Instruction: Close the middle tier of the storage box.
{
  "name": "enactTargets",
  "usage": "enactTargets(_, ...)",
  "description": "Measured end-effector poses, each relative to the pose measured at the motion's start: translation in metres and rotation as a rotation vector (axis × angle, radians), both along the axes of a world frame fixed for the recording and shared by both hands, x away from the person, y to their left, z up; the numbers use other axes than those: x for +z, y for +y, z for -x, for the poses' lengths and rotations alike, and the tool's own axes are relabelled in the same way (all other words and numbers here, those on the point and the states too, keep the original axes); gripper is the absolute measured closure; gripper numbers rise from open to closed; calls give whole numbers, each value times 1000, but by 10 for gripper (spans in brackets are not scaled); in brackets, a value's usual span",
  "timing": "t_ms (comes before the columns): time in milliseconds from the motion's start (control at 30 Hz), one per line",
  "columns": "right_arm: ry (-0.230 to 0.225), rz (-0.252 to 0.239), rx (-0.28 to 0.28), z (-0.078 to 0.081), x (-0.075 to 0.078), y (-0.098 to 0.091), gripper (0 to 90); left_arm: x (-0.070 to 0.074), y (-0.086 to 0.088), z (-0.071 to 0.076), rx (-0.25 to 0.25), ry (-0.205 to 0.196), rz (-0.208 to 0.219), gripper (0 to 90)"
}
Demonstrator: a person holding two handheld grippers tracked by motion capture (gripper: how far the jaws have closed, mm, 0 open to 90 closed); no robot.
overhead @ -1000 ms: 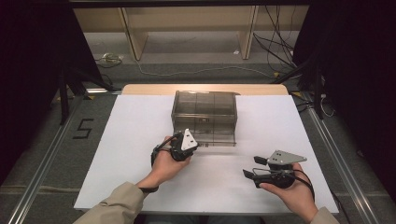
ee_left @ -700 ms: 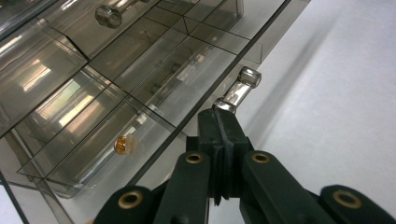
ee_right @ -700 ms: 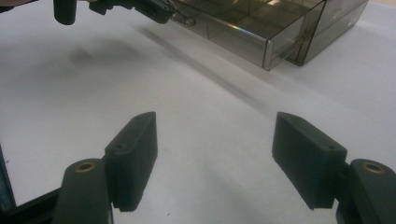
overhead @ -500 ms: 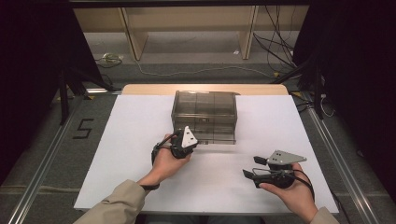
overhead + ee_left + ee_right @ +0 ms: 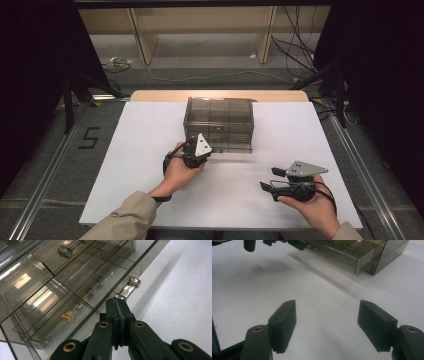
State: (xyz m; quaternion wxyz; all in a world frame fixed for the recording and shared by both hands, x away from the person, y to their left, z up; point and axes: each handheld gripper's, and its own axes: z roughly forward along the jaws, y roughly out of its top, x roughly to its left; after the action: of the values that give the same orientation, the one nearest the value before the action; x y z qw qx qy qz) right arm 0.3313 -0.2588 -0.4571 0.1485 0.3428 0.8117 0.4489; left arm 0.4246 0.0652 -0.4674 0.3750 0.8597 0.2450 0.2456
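Observation:
A smoky clear plastic drawer box [image 5: 220, 120] stands at the middle of the white sheet [image 5: 130, 150]. Its lowest drawer [image 5: 352, 257] sticks out a little toward me. My left gripper [image 5: 117, 302] is shut on the near end of that drawer's clear bar handle [image 5: 128, 287], low at the box's front left [image 5: 207, 150]. A small orange-and-white piece [image 5: 67, 317] shows through the drawer's wall. My right gripper [image 5: 263, 186] rests low over the sheet at the front right, pointing left. Its jaws stand wide open [image 5: 327, 307] with nothing between them.
A wooden table edge [image 5: 220, 95] runs behind the sheet. Metal rails [image 5: 365, 175] flank both sides, and a "5" [image 5: 90, 137] is marked on the floor mat at left. Cables [image 5: 300, 55] and shelf legs lie beyond the table.

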Motion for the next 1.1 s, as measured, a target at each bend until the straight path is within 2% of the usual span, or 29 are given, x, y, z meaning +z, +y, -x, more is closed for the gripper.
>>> enactTargets(1100,3,-2,2,0,-1,1,321,0,-3,-9,10,0,-19,900)
